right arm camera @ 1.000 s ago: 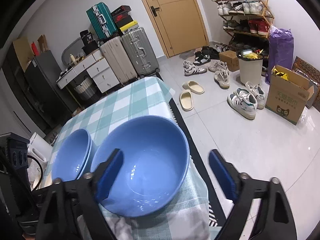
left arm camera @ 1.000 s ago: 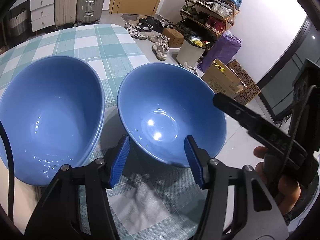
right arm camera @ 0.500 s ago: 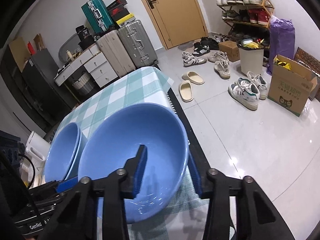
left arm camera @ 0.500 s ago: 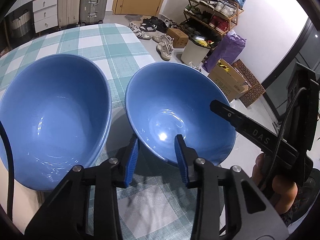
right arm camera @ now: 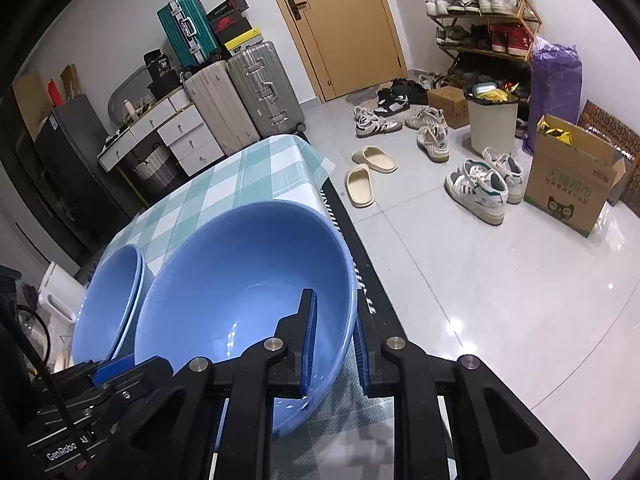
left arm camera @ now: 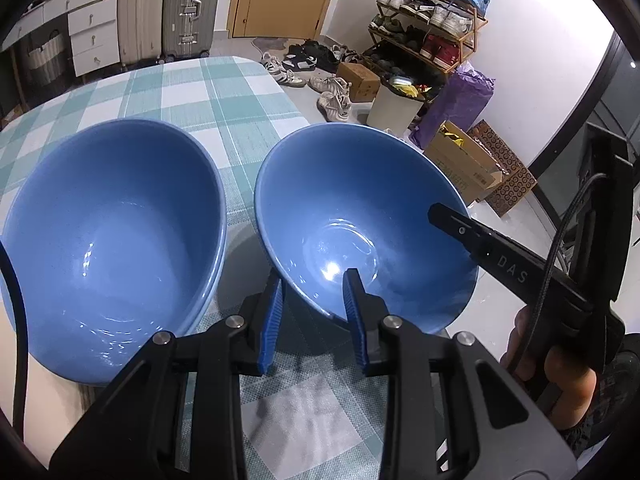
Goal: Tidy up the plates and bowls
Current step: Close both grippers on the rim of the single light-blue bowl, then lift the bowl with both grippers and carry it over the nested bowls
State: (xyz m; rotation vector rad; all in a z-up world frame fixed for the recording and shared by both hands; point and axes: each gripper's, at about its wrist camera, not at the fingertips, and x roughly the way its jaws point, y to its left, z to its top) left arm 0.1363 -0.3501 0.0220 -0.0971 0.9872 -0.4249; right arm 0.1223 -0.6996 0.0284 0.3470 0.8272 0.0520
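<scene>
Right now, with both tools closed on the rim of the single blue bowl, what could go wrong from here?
1. The bowl sits at the table's edge over hard tiled floor; a slip could break it.
2. The right tool and left tool, jaws just closing, each pinch only the thin glossy rim, so uneven lifting might twist it loose.
3. The stacked bowls stand close beside it; a sideways swing could knock them.

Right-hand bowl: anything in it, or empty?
Empty. The right bowl shows bare glazed blue inside with only light glints; both grippers' pads sit on its rim. The left bowl looks empty too.
</scene>
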